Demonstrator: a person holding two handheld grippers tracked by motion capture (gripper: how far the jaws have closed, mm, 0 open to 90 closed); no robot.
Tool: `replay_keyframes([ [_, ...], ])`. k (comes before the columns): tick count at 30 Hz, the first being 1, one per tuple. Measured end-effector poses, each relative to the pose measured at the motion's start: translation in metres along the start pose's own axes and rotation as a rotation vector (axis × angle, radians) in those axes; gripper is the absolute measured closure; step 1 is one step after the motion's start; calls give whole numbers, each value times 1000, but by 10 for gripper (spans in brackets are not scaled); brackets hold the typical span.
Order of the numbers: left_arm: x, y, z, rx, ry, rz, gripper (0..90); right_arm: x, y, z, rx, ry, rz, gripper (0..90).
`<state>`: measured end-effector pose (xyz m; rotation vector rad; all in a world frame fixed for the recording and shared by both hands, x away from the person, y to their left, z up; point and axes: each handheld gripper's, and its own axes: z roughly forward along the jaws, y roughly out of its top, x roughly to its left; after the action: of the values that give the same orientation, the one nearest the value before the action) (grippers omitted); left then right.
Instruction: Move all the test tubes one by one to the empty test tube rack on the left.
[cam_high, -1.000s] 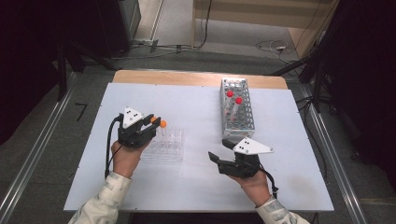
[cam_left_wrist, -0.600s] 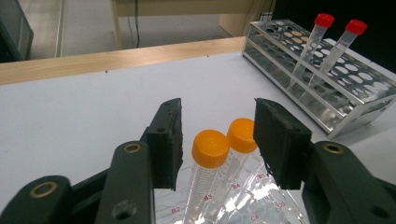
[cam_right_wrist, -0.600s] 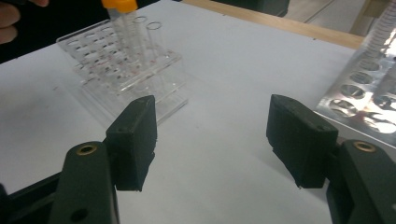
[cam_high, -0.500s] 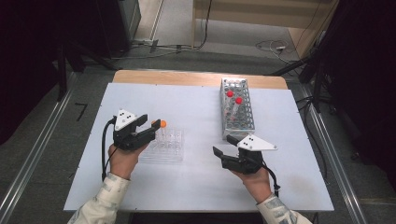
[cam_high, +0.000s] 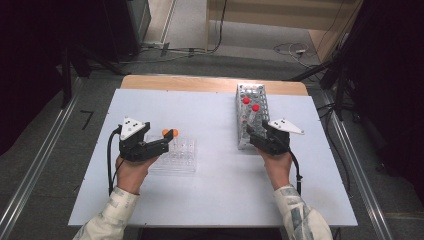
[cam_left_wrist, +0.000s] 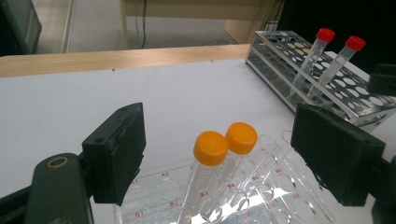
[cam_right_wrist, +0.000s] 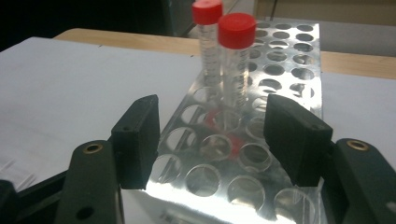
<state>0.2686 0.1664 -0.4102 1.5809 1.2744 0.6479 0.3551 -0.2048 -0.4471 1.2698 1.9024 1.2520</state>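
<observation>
Two orange-capped tubes (cam_left_wrist: 211, 148) (cam_left_wrist: 241, 137) stand in a clear plastic rack (cam_left_wrist: 261, 200). My left gripper (cam_left_wrist: 224, 140) is open, its jaws wide apart on either side of them without touching. From above, the orange caps (cam_high: 166, 132) sit at the left gripper's (cam_high: 167, 141) tips. Two red-capped tubes (cam_right_wrist: 237, 30) (cam_right_wrist: 208, 11) stand in a metal rack (cam_right_wrist: 285, 60). My right gripper (cam_right_wrist: 217, 135) hangs open over the rack's near end, short of the tubes. In the high view the right gripper (cam_high: 254, 136) is at the metal rack's (cam_high: 260, 95) near end.
The white tabletop (cam_high: 215, 190) has free room between the racks and along the front. A wooden strip (cam_high: 200, 82) runs along its far edge. Dark equipment and cables lie on the floor beyond.
My right gripper has moved forward, away from the person, up to the near end of the metal rack. The left gripper has shifted only slightly and stays at the orange tubes.
</observation>
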Motion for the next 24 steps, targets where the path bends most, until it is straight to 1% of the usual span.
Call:
replay_keyframes([
  [3, -2, -1, 0, 6, -3, 13, 186, -4, 3, 12, -13, -23, 15, 370],
  [5, -3, -1, 0, 9, -4, 18, 187, -6, 6, 18, -16, -37, 4, 391],
  [6, -3, -1, 1, 9, -4, 18, 187, -6, 8, 21, -13, -49, -5, 400],
  [10, -3, -1, 1, 10, -5, 17, 192, -7, 14, 29, -5, -76, -12, 457],
  [11, -3, -1, 1, 9, -6, 17, 194, -7, 15, 32, 4, -77, -16, 465],
  [13, -4, -1, 1, 8, -7, 17, 198, -6, 16, 36, 23, -94, -24, 494],
  [17, -4, -2, 1, 9, -7, 21, 200, -6, 15, 41, 28, -100, 6, 545],
  [19, -4, -2, 0, 8, -6, 21, 201, -5, 15, 42, 27, -109, 9, 564],
  [22, -3, -2, -1, 5, -6, 20, 205, -5, 16, 43, 28, -98, 24, 583],
  [24, -2, -2, -2, 4, -5, 19, 205, -4, 16, 45, 32, -105, 11, 591],
])
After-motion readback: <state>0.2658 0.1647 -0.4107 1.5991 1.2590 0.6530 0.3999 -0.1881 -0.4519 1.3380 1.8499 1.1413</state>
